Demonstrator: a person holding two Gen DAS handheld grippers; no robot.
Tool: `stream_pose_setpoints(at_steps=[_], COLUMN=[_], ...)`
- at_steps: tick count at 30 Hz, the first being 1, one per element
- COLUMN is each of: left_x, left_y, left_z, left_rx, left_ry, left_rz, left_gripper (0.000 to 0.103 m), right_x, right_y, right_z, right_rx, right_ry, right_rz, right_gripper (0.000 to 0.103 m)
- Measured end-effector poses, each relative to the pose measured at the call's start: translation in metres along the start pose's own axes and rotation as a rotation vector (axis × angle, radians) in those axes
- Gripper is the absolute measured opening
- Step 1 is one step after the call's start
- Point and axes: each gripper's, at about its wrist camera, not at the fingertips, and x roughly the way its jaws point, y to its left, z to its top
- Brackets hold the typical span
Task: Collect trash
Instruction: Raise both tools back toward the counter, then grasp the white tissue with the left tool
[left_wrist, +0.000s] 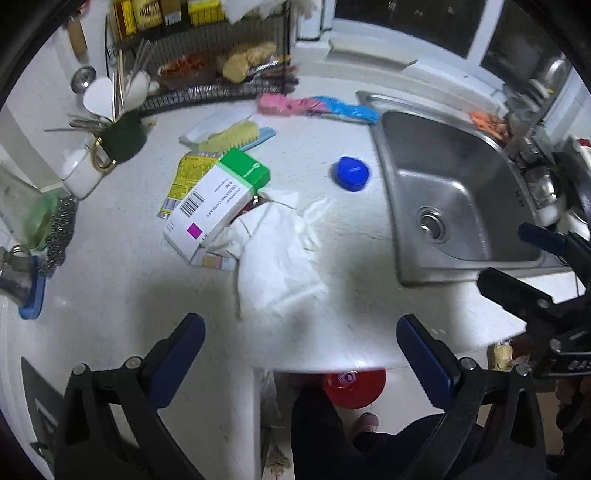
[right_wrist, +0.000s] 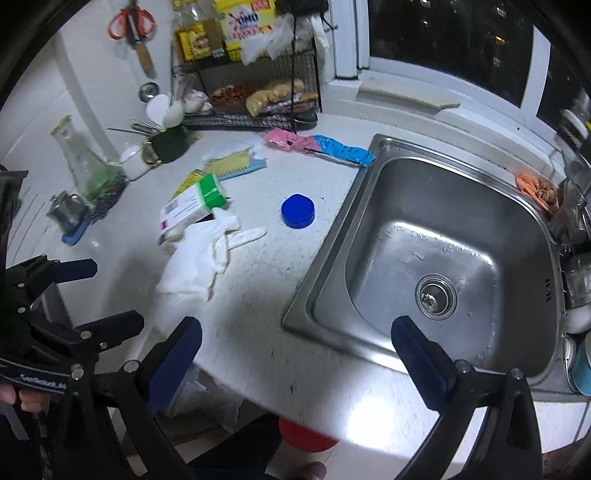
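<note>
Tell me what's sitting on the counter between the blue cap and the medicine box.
Mostly bare white counter; only a corner of the crumpled tissue reaches toward the gap between blue cap and medicine box, clearest in the right wrist view.

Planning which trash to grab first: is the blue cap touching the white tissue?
Apart. Right wrist view shows bare counter between the blue cap and the white tissue.

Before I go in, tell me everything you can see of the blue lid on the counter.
The round blue plastic lid is a shallow screw-cap shape with a flat top and short side wall. It lies flat on the white speckled counter, alone and touching nothing, between the crumpled white tissue and the steel sink.
</note>
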Motion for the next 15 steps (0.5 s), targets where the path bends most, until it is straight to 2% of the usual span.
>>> stream_pose_setpoints(at_steps=[9,15], left_x=[0.06,0.089], left_y=[0.025,0.025], left_z=[0.025,0.034], left_rx=[-0.016,-0.003], left_ry=[0.092,0.117], left_rz=[-0.043,-0.017], left_gripper=[0.103,0.103], right_x=[0.048,0.059], right_y=[-0.002,-0.003], right_z=[0.018,0.024], right_rx=[0.038,0.05], right_ry=[0.113,0.154], right_rz=[-0.028,-0.052], right_gripper=[0.103,0.103])
